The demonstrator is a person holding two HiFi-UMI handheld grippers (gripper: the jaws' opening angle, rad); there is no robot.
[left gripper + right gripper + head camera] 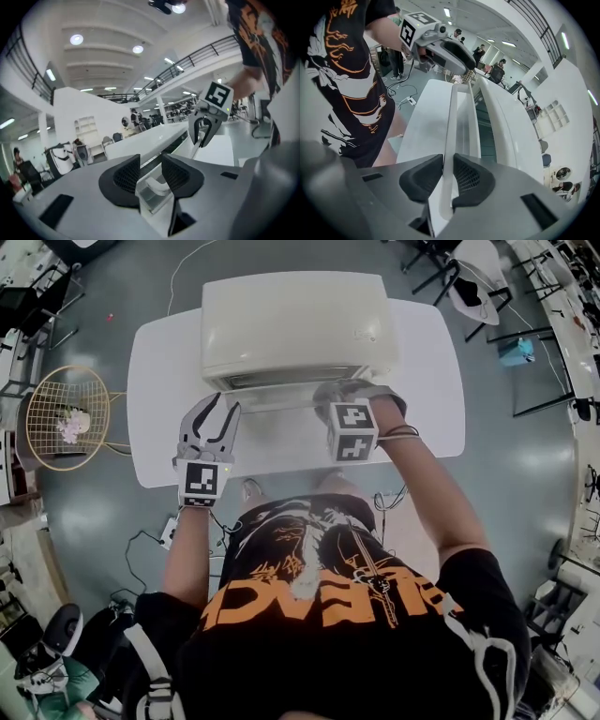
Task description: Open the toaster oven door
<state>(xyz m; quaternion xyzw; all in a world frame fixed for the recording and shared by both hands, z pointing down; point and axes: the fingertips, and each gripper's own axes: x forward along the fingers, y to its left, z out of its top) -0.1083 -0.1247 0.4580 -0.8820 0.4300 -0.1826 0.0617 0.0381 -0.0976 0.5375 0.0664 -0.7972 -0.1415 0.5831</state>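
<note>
**Right gripper pinches the door handle, left gripper stands spread**

The toaster oven stands on the white table, straight ahead of both grippers. Its door hangs a little out from the oven body at the top edge.

The right gripper points steeply down. Its two dark pads are closed on the white handle bar, which runs between the jaws and on past their tips towards the other gripper.

The left gripper lies nearly level at the other end of the same bar. Its jaws are wide apart. The end piece of the handle sits in the gap between them, closer to the right pad, and neither pad presses on it.
</note>
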